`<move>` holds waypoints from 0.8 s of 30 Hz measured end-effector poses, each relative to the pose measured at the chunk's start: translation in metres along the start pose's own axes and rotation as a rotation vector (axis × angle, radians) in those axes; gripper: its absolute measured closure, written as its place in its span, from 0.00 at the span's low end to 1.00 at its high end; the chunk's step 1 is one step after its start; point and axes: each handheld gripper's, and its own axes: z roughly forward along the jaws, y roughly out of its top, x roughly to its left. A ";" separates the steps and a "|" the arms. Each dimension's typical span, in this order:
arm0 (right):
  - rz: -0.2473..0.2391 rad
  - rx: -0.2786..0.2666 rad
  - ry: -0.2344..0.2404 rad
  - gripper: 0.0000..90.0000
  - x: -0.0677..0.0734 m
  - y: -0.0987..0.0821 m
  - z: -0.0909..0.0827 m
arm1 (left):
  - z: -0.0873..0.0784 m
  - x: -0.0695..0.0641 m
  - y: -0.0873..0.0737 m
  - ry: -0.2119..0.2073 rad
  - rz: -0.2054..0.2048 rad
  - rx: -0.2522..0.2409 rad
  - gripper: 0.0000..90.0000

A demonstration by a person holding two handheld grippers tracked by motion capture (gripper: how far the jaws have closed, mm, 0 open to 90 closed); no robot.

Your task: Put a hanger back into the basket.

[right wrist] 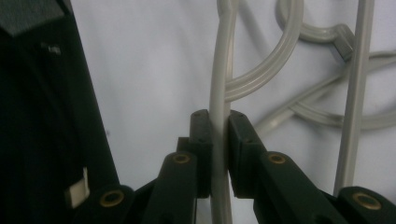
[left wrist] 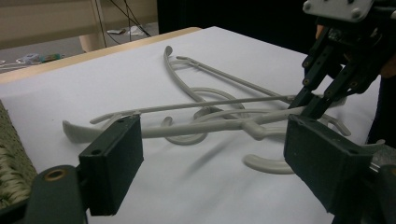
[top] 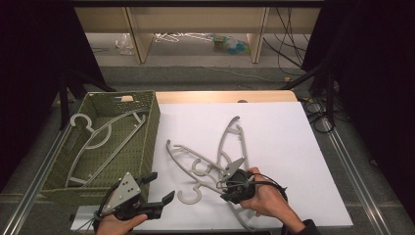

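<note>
Two grey hangers (top: pixel 210 161) lie crossed on the white sheet (top: pixel 284 147), just right of the green basket (top: pixel 151 127), which holds a third hanger (top: pixel 98 137). My right gripper (top: pixel 226 182) has its jaws clamped on one hanger's arm. My left gripper (top: pixel 159 188) sits by the basket's near corner, jaws wide apart, holding nothing.
</note>
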 end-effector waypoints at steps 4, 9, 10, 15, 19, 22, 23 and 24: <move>-0.048 -0.002 0.046 0.91 -0.003 -0.011 -0.012 | 0.006 -0.005 -0.001 0.015 0.040 0.023 0.29; -0.085 -0.017 0.085 0.91 -0.008 -0.023 -0.028 | 0.014 -0.005 0.007 0.025 0.149 0.020 0.32; -0.089 -0.023 0.087 0.91 -0.009 -0.024 -0.030 | 0.018 -0.005 0.007 0.015 0.177 0.042 0.33; -0.109 -0.034 0.112 0.91 -0.008 -0.028 -0.038 | 0.041 -0.010 0.005 -0.004 0.233 0.136 0.38; -0.122 -0.032 0.126 0.91 -0.006 -0.028 -0.040 | 0.054 -0.013 0.007 -0.062 0.345 0.216 0.39; -0.127 -0.028 0.133 0.91 -0.005 -0.028 -0.041 | 0.066 -0.014 0.007 -0.083 0.362 0.224 0.44; -0.130 -0.029 0.136 0.91 -0.004 -0.028 -0.042 | 0.070 -0.015 0.007 -0.094 0.384 0.236 0.45; -0.133 -0.028 0.139 0.91 -0.004 -0.028 -0.042 | 0.072 -0.015 0.007 -0.108 0.421 0.255 0.45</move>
